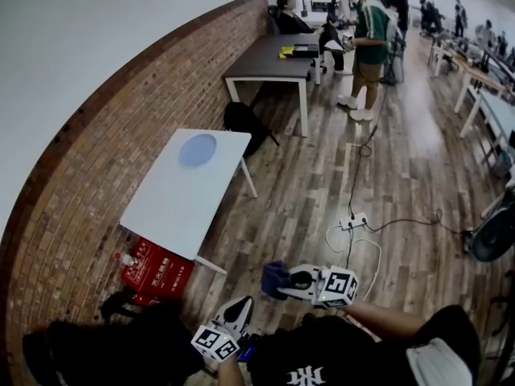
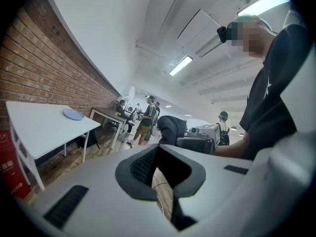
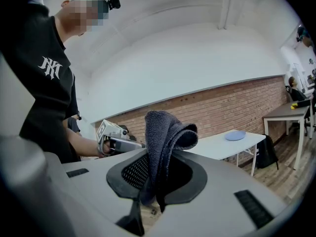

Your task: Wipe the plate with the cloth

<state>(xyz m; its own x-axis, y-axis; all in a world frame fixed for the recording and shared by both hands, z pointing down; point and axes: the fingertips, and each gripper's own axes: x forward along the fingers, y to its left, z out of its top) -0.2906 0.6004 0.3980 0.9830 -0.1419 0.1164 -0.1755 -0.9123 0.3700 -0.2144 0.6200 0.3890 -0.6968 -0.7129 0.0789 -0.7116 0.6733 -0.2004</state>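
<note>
Up between the jaws of your right tongs (image 3: 157, 169) sits the cloth (image 3: 167, 132), clamped by its lower part so the rest flops over the top in a fat folded hump. My guess is that's on purpose: a loose wad sticking out past the tips gives you a soft face to scrub with instead of bare plastic. It's a dark blue-grey, nubbly towel-type weave, thick enough to hold its fold, so it should drag a bit on the dish rather than skate.

Just beside those and a touch nearer your body, your left tongs (image 2: 160, 167) are drawn narrow, tips all but meeting. Nothing's in them, you only see floor planks (image 2: 161, 194) through the slit. The dark pads on both pairs have a dotted grip pattern. I'd guess that pair is kept free to pin the dish down while the other one rubs.

The plate (image 1: 198, 149) is well ahead of both tongs and off to their left, lying flat near the far end of a white table (image 1: 173, 203) by the brick wall (image 1: 88, 159). It's pale blue, round, shallow, looks smooth and light on a slick top, so I'd bet it slides if you push sideways. Nothing's touching it and the wiping isn't under way, you've got to close that gap first
</note>
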